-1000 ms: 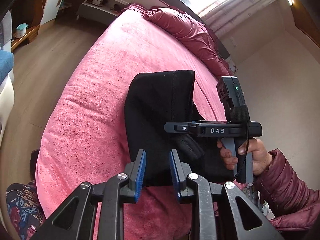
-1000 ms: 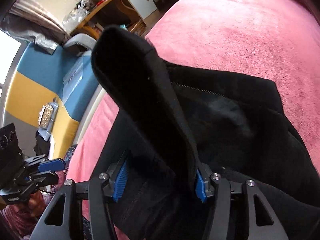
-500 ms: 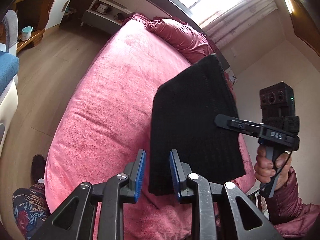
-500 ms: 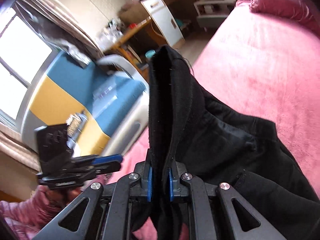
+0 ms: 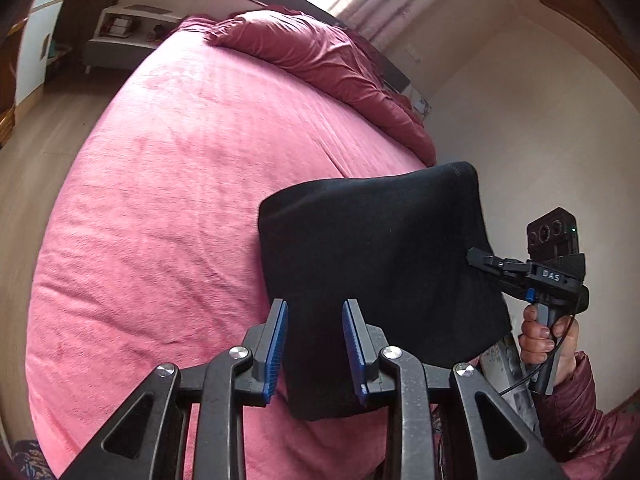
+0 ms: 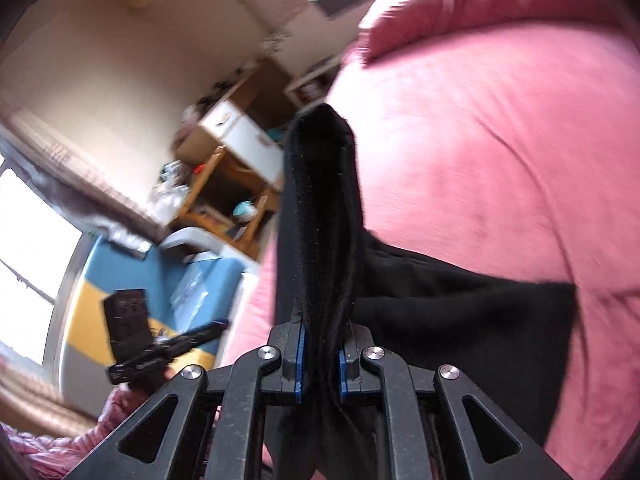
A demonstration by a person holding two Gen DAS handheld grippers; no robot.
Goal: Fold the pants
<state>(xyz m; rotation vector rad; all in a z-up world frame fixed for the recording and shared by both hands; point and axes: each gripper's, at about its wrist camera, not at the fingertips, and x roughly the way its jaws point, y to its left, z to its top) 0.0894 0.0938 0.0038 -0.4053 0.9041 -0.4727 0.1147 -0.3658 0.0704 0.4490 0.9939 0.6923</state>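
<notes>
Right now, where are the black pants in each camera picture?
Left wrist view: the black pants hang right of centre, in front of the open left gripper, pinched at their right edge by the right gripper.
Right wrist view: the pants stand up the middle, clamped in the right gripper, and spread to the lower right.
Shared landmark: the pink bed.

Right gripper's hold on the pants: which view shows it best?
The right wrist view: the right gripper is shut on the bunched black pants. The left wrist view shows it side-on at the fabric's edge.
</notes>
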